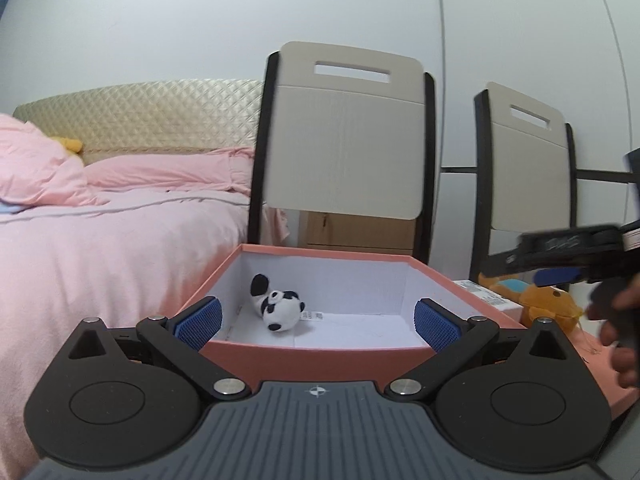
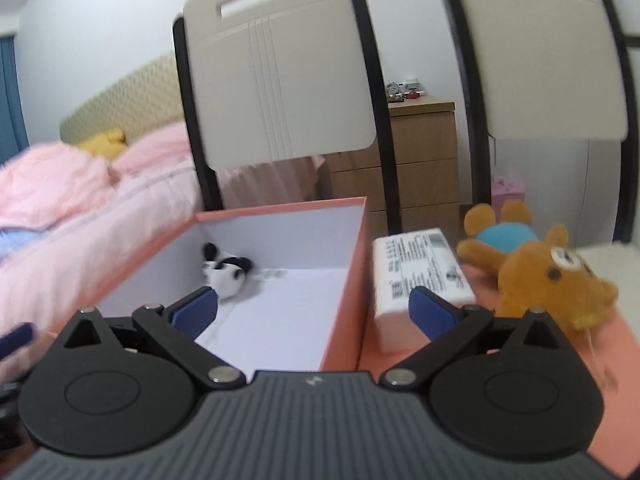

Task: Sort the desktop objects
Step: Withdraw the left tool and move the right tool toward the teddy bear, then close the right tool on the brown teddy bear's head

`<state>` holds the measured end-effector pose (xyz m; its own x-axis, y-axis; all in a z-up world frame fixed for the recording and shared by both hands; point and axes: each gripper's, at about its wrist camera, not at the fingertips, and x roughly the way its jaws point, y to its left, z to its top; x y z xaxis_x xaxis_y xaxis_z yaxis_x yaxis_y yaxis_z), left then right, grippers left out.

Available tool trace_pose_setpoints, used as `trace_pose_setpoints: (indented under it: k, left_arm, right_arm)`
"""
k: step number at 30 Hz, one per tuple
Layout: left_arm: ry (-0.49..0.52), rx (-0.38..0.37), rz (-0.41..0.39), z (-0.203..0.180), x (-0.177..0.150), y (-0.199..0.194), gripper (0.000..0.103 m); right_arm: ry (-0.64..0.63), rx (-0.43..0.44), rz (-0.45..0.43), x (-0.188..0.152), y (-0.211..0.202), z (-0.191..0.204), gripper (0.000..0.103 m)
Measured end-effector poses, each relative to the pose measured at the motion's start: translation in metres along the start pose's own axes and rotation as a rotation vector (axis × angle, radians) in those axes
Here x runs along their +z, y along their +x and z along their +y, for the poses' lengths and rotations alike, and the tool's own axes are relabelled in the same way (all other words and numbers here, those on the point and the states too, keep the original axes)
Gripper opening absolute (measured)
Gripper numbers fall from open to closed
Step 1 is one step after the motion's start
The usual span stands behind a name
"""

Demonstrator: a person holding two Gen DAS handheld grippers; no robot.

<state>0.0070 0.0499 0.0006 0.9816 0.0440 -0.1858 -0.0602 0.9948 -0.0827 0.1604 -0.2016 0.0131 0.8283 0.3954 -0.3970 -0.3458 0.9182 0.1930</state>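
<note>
A pink box (image 1: 320, 360) with a white inside holds a small panda plush (image 1: 278, 306) at its far left. My left gripper (image 1: 318, 326) is open and empty at the box's near wall. My right gripper (image 2: 314, 312) is open and empty over the box's (image 2: 344, 300) right wall; the panda (image 2: 226, 272) lies ahead on the left. A white labelled packet (image 2: 420, 276) lies just right of the box, by the right finger. An orange bear plush (image 2: 540, 268) with a blue back lies further right; it also shows in the left wrist view (image 1: 548, 300), under the right gripper (image 1: 556, 264).
Two chairs (image 1: 344, 136) stand behind the table. A bed with pink bedding (image 1: 100, 240) lies to the left. A wooden drawer unit (image 2: 420, 164) stands behind. The objects rest on a pink surface (image 2: 624, 400).
</note>
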Motion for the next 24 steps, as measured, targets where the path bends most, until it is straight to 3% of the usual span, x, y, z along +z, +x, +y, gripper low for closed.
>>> trace_pose_setpoints:
  k: [5,11,13,18,24]
  left_arm:
    - [-0.035,0.014,0.014,0.008,-0.001,0.002,0.103]
    - [-0.059,0.023,0.031,0.012,-0.001,0.003,0.103]
    - [-0.062,0.024,0.032,0.013,-0.001,0.003,0.103]
    - [-0.062,0.026,0.033,0.012,-0.001,0.002,0.103]
    - [-0.074,0.040,0.030,0.012,-0.001,0.001,0.103]
  right_arm:
    - [0.010,-0.040,0.098,-0.007,0.045,-0.009,0.072]
    - [0.017,-0.049,0.189,-0.024,0.070,-0.015,0.041]
    - [0.017,-0.037,0.210,-0.027,0.075,-0.015,0.026]
    - [-0.029,-0.042,0.216,-0.028,0.072,-0.010,0.018]
    - [-0.062,-0.024,0.226,-0.029,0.064,-0.010,0.017]
